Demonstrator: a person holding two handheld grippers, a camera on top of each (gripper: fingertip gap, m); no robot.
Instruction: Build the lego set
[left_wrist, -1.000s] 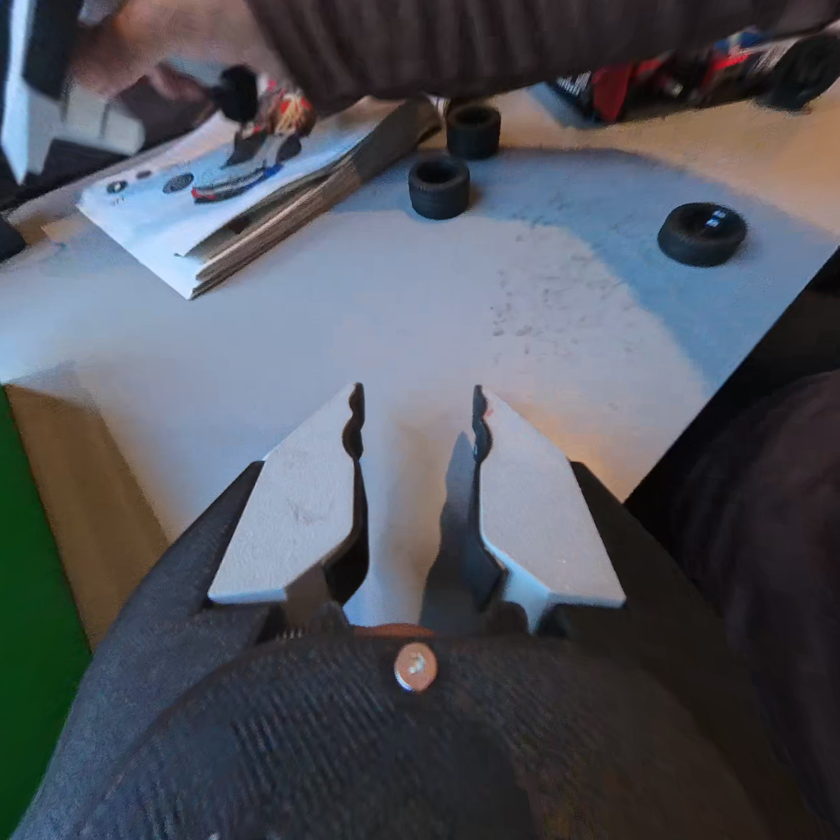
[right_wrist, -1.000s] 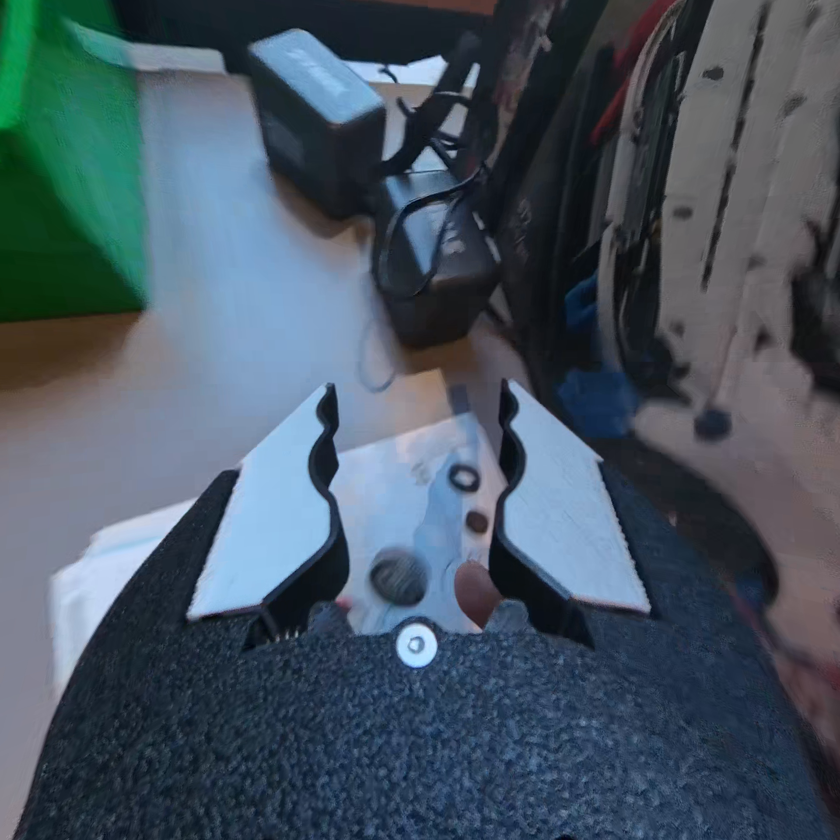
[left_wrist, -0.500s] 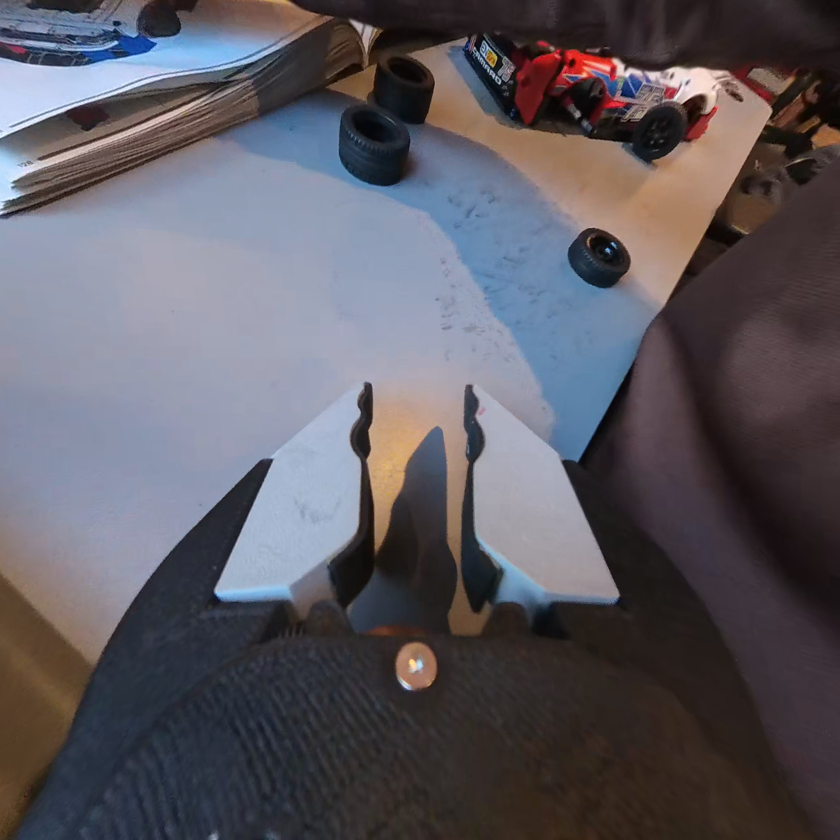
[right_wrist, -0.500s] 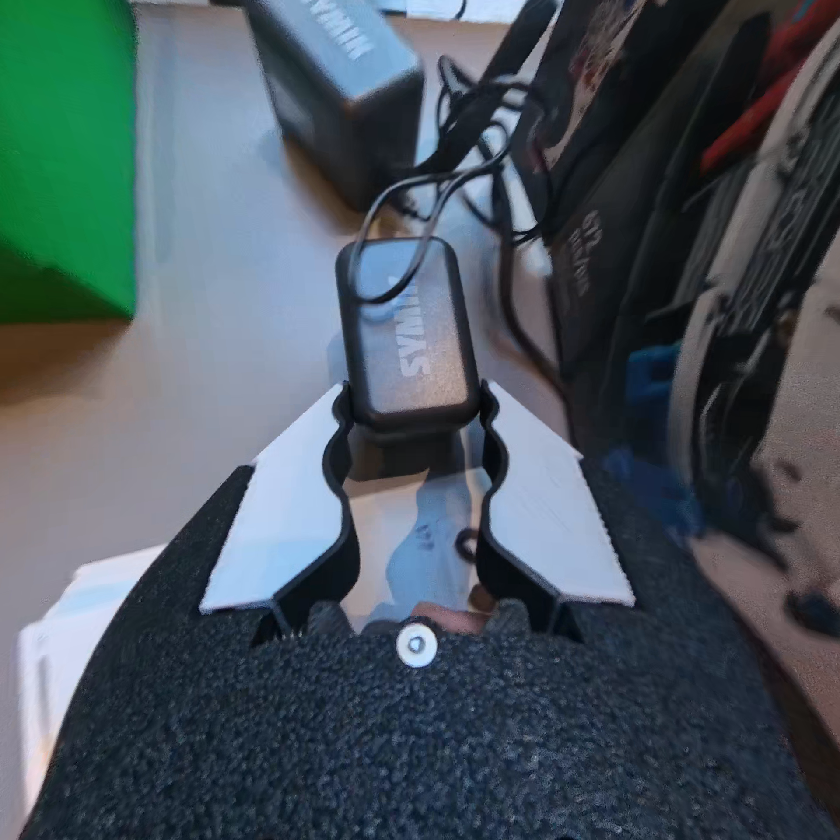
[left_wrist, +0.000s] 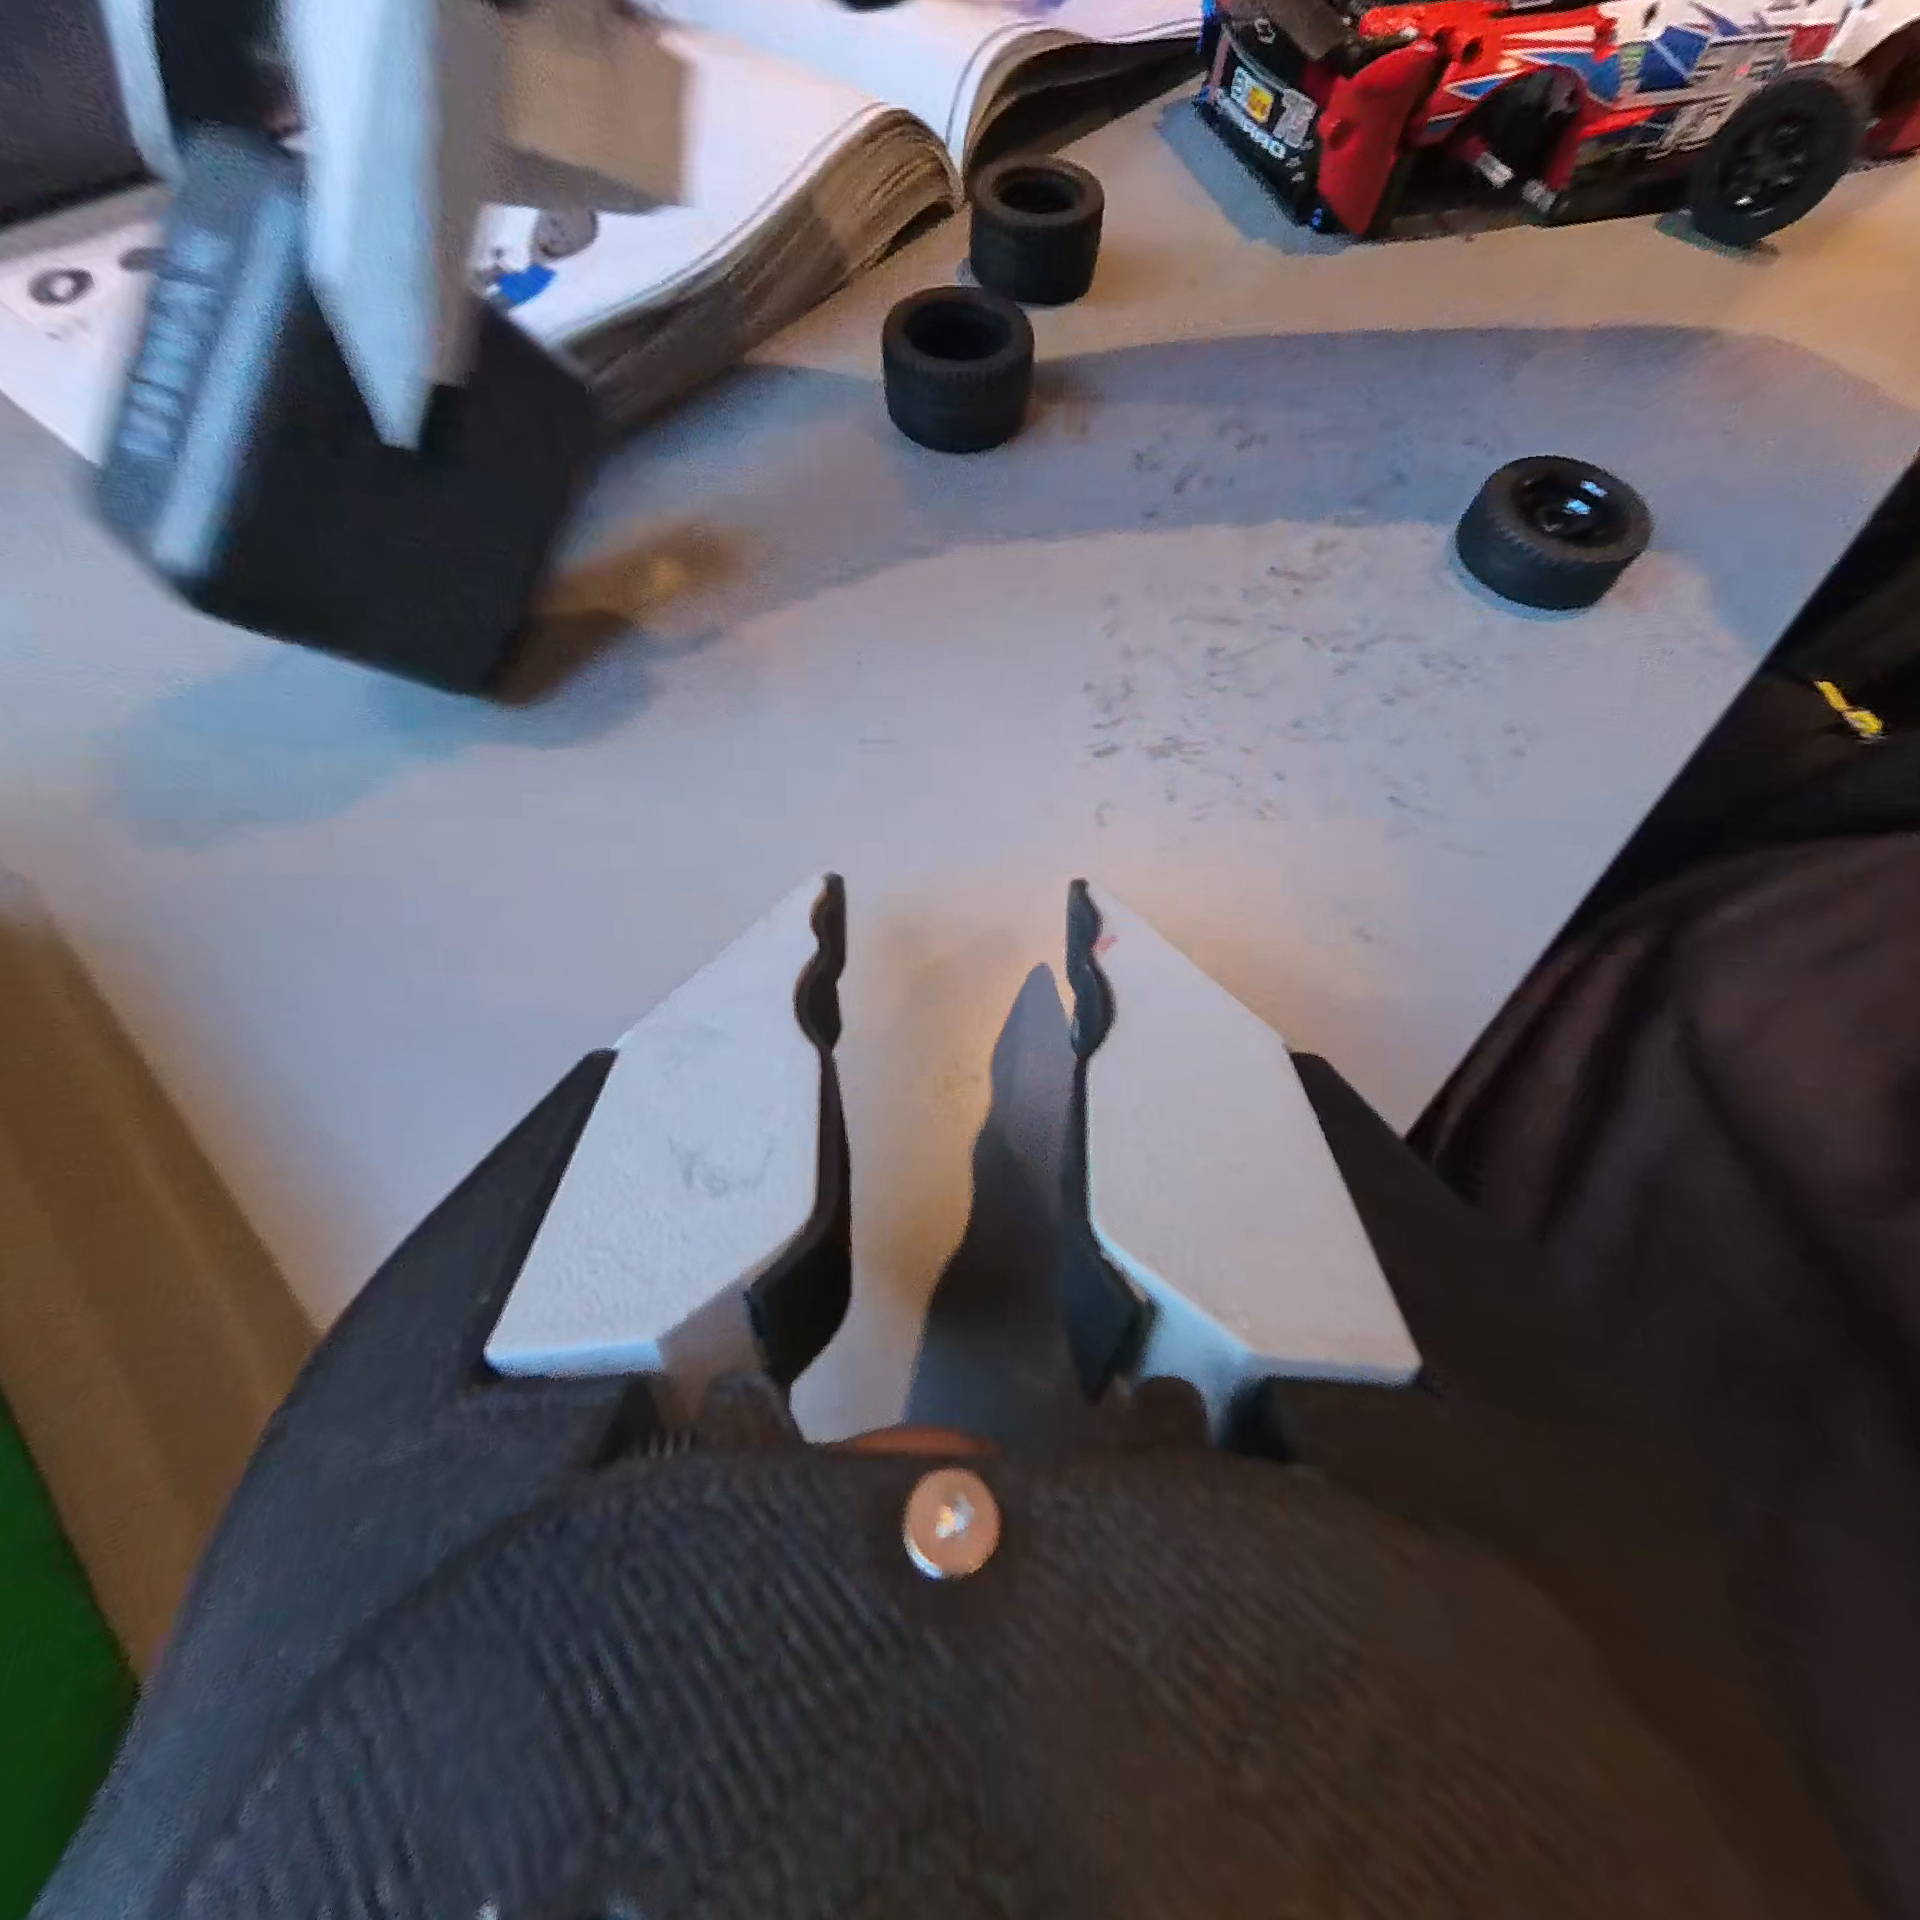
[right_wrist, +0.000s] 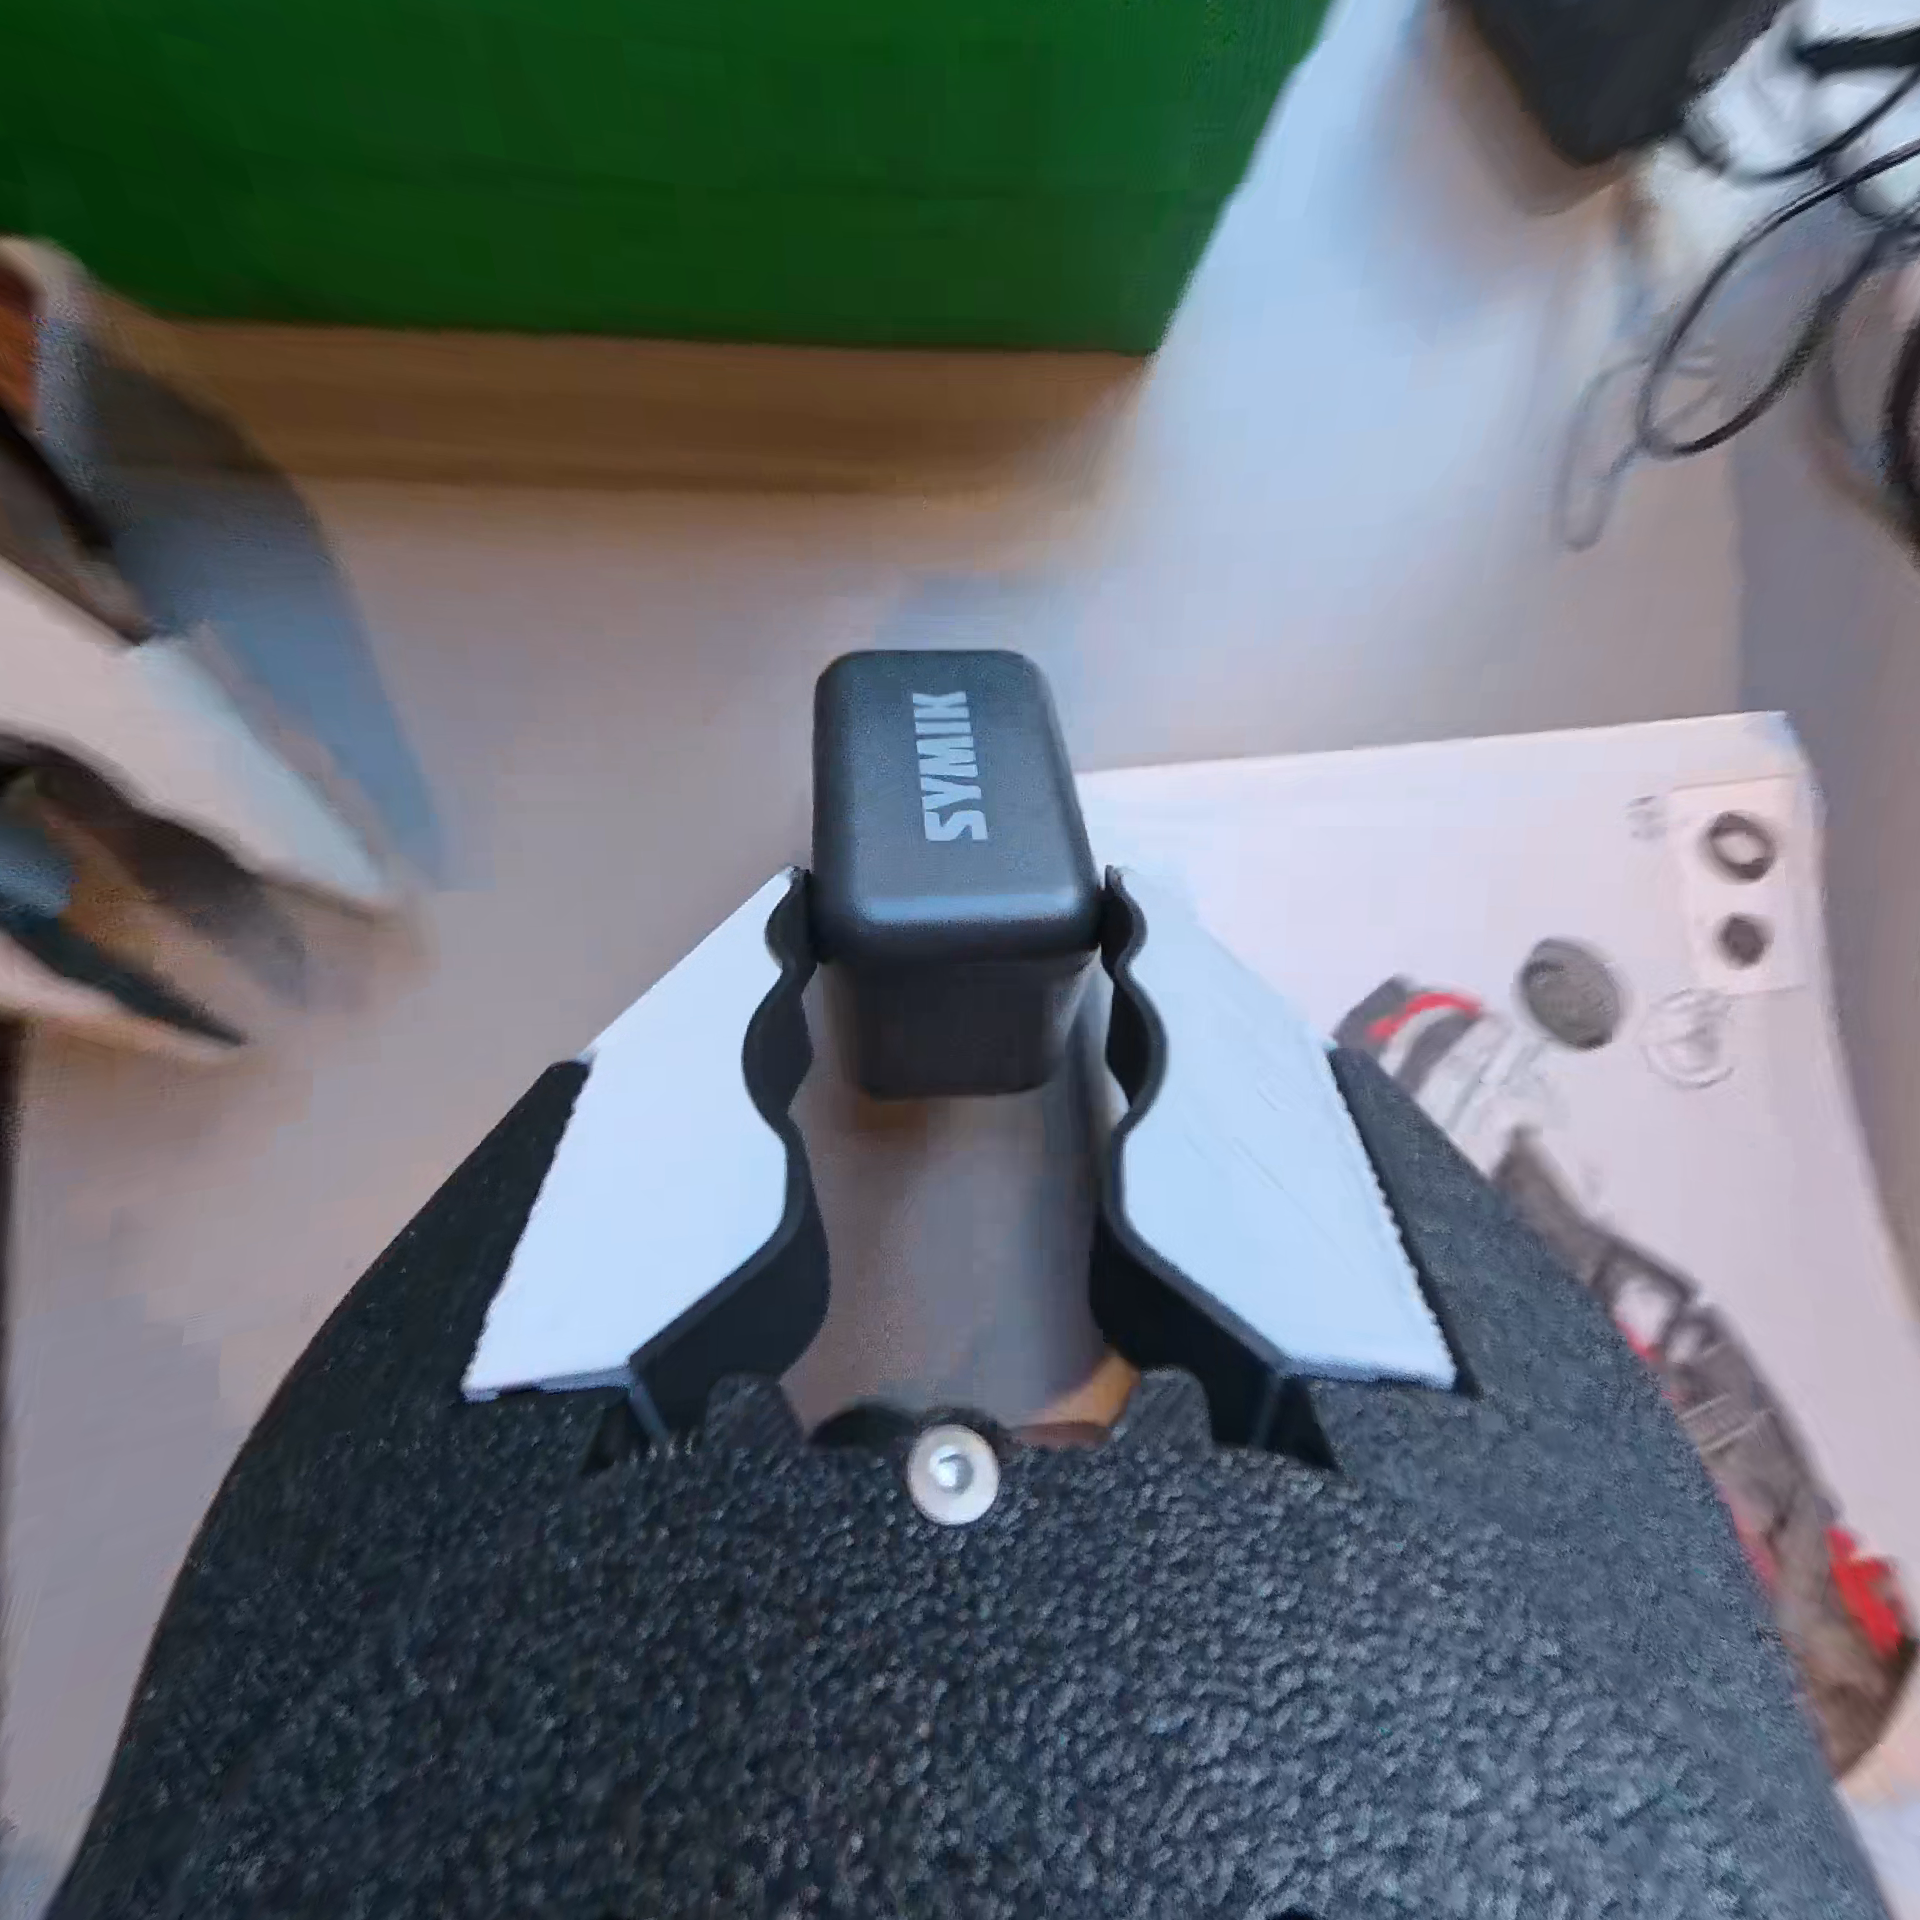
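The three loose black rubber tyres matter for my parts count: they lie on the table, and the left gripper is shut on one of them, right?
Not quite. The left gripper is open and holds nothing, as the left wrist view shows. The three loose black rubber tyres do lie on the table, farther off, none between the fingers.

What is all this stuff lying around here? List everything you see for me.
Loose tyres: two, black, upright beside the booklet.
Wheel: one, black, near the table's right edge.
Lego car: one, red, white and blue, far right.
Instruction booklet: one, white, open, far side.
Black box: one, gripped in the right tongs.
Green box: one, far left.
Cables: black, tangled, far right.
Table: whitish.
Left tongs: open, empty.
Right tongs: shut on the box.
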